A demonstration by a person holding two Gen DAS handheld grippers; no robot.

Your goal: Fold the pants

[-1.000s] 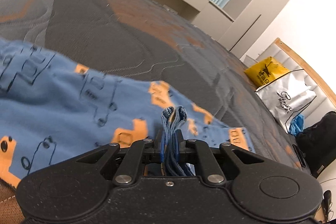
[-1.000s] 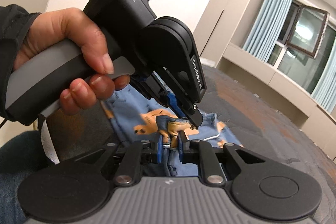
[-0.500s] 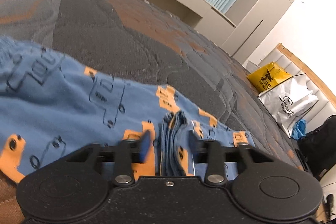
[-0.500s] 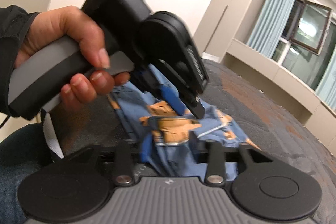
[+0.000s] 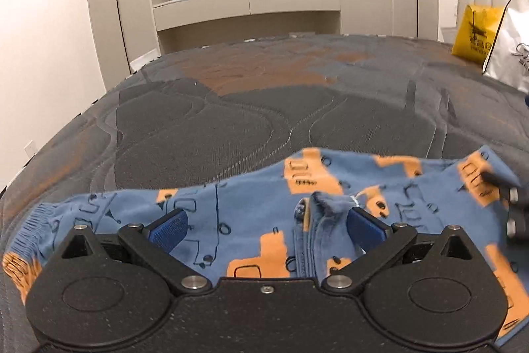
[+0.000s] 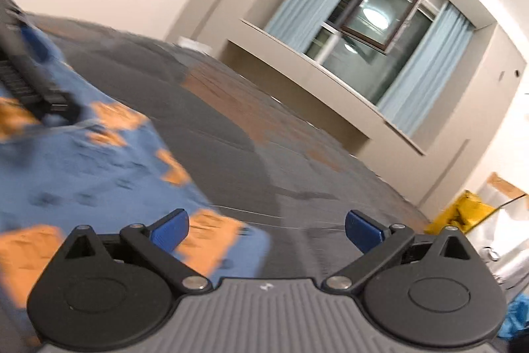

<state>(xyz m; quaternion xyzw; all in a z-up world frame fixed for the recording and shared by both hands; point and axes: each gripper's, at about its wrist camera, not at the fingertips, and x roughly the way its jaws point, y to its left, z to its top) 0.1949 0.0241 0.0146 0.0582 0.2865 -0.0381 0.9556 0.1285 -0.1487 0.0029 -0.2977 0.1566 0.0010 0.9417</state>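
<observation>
Both jaws gape, empty; only the left wrist view shows the pants' [image 5: 251,220] bunched fold.

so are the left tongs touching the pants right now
Touching, though not gripping. In the left wrist view the left tongs are wide open, and a bunched ridge of the pants rests against the right blue pad; the other pad's contact is unclear.

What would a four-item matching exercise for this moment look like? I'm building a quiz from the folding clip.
Things:
1. pants
2. yellow bag
3. left gripper
4. window

States:
A. jaws wide open over the fabric
B. one pane swung open
C. lying on the quilted bed cover
D. at the far right, beside a white bag

Pairs: 1-C, 2-D, 3-A, 4-B
</observation>
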